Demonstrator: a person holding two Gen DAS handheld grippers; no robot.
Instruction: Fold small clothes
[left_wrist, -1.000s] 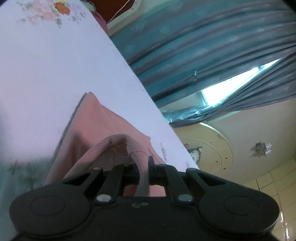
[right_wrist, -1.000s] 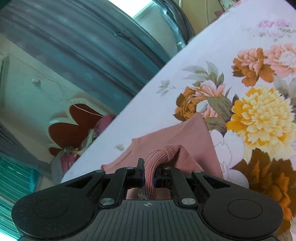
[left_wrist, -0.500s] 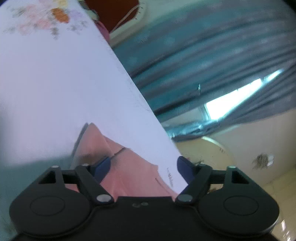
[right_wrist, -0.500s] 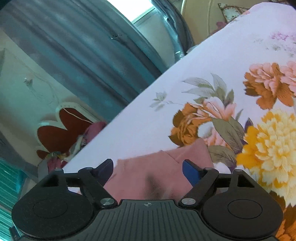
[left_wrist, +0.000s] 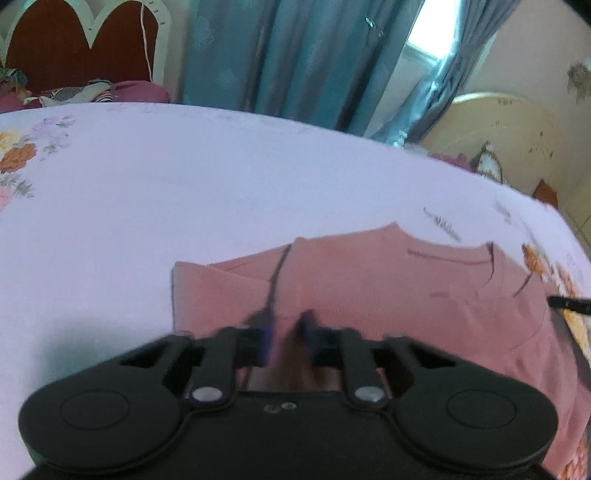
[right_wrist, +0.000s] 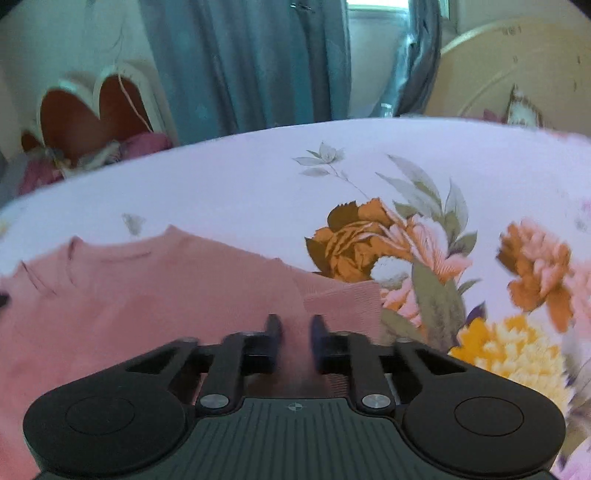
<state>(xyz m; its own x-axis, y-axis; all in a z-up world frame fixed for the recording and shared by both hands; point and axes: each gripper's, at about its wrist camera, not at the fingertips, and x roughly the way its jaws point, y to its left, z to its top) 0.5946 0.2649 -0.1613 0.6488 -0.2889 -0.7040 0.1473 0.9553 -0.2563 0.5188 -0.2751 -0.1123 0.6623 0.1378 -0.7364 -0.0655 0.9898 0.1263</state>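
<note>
A pink ribbed knit garment (left_wrist: 388, 291) lies flat on a bed covered by a white sheet printed with orange, pink and yellow flowers (left_wrist: 184, 192). In the left wrist view it fills the lower centre and lower right of the frame, with a folded sleeve or side panel at its left edge and dark seam lines near its upper right. In the right wrist view the same garment (right_wrist: 147, 295) occupies the lower left, its ribbed corner ending just beside a large orange flower print on the sheet (right_wrist: 258, 177) at frame centre.

The left gripper (left_wrist: 285, 332) sits low at the bottom centre of its frame, over the near edge of the garment. Its two fingers are blurred and stand close together with a narrow gap of pink cloth showing between them; whether they pinch the fabric cannot be told. The right gripper (right_wrist: 294, 334) is likewise at the bottom centre of its frame above the garment's near edge, fingers near each other with a small gap, and contact with the cloth is unclear.

Behind the bed hang teal curtains (left_wrist: 295, 55), upper centre. A red heart-shaped headboard with a white rim (left_wrist: 74, 40) stands upper left, and a cream round panel (left_wrist: 517, 133) upper right.
</note>
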